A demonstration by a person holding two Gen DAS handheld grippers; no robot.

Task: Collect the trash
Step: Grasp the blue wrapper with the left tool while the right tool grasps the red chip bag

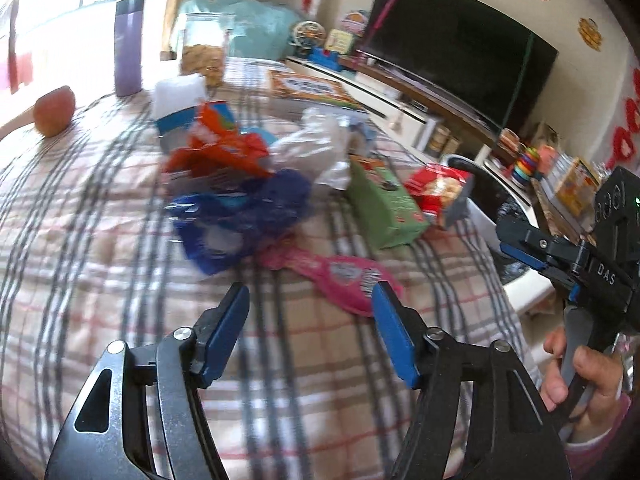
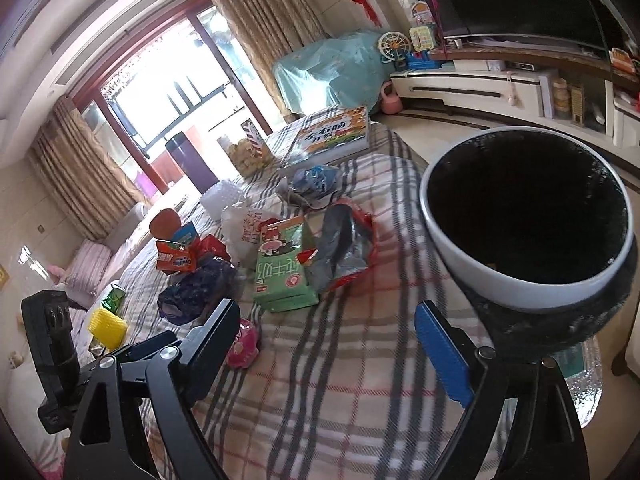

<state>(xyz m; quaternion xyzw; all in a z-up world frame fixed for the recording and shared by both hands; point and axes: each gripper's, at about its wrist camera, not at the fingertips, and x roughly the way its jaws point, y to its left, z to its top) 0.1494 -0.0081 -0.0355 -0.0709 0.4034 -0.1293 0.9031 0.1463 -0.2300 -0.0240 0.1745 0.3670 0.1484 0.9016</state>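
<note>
A pile of trash lies on the plaid-covered table [image 1: 100, 248]: a pink wrapper [image 1: 340, 276], a crumpled blue bag [image 1: 240, 216], an orange wrapper [image 1: 220, 148], a white plastic bag [image 1: 316, 148], a green carton [image 1: 384, 204] and a red snack bag [image 1: 440, 192]. My left gripper [image 1: 310, 304] is open just short of the pink wrapper, with nothing between its fingers. My right gripper [image 2: 326, 312] is open and empty over the cloth, the green carton [image 2: 280, 272] ahead of it. A white-rimmed bin with a black liner [image 2: 520, 292] stands at the table's right edge.
At the far end stand a purple flask [image 1: 128, 48], an apple [image 1: 54, 110], a snack jar [image 1: 202, 52], a tissue box [image 1: 180, 96] and a book [image 2: 332, 132]. A yellow object [image 2: 106, 326] lies at the left. A TV [image 1: 460, 48] and low cabinet sit beyond.
</note>
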